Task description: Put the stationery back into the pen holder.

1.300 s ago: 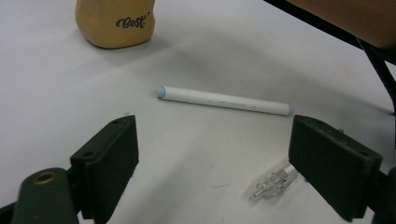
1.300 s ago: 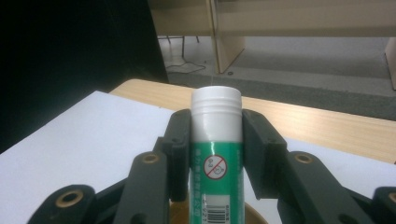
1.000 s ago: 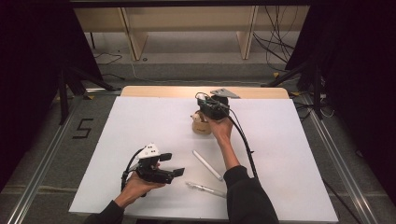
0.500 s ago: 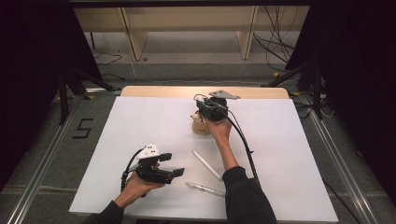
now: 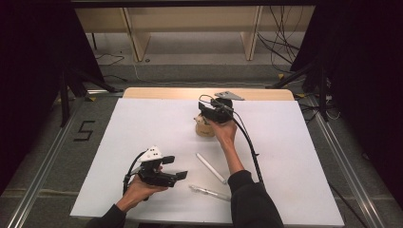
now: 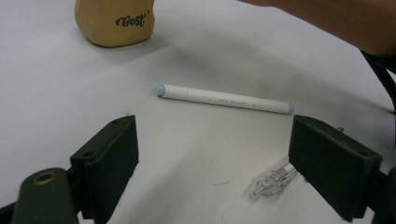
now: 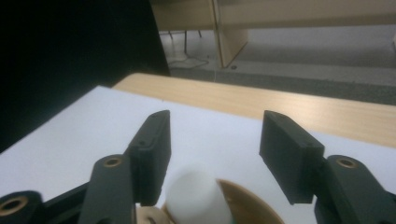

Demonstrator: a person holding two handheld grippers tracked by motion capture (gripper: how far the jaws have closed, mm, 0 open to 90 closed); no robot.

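1. Worktop point(image 5: 142, 142): white sheet over a wooden top, flat and bare around the items.
2. Holder point(image 5: 204, 128): tan, squat, rounded cup lettered "Best", standing upright toward the far middle of the worktop. It looks rigid, possibly ceramic, so likely brittle and fairly stable. A white pen end point(image 7: 196, 196) stands in its mouth.
3. Right hand-held gripper point(image 5: 205, 115): poised directly over the holder, jaws parted wide with nothing between them; the white pen end sits just below and beside the left jaw.
4. Left hand-held gripper point(image 5: 179, 175): held low at the near left, jaws spread wide and empty, aimed toward the loose pens.
5. White pen point(image 6: 224, 98): lies flat between the holder and the near edge, capped, pale blue ends. Judged light, stiff and smooth; it may roll. Best gripped across the barrel near mid-length.
6. Clear pen point(image 6: 273, 182): lies near the left hand-held gripper's right jaw, apart from the white pen. Judged light, slick plastic; take it mid-barrel.
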